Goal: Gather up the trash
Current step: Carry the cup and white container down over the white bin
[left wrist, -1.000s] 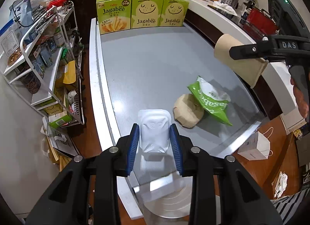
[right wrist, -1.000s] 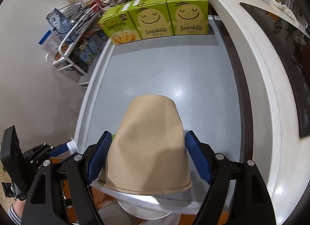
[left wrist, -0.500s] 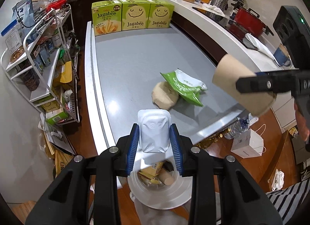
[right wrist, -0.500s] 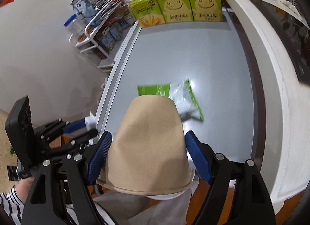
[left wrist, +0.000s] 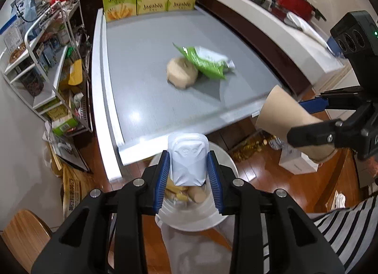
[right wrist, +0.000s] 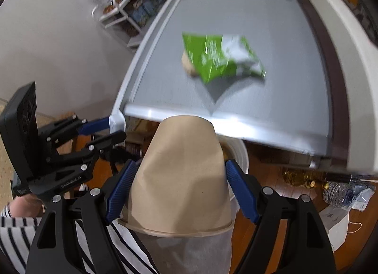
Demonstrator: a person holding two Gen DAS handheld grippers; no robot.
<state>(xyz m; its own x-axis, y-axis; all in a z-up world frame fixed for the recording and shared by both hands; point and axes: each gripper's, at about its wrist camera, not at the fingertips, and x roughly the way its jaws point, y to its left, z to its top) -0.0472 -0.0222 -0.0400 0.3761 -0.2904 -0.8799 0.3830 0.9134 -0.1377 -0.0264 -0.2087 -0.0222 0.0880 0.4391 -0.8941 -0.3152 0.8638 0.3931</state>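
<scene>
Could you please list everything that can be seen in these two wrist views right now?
white tub: one, white, held between the left fingers above the bin
paper cup: one, brown, held between the right fingers, base pointing away
trash bin: one, white, on the floor below the table edge, trash inside
snack bag: one, green and white, on the table
crumpled paper: one, tan, beside the bag
snack boxes: three, green, far end of the table
table: one, grey
wire rack: one, white, left of the table
left gripper: shut on the tub
right gripper: shut on the cup
striped sleeve: one, black and white
</scene>
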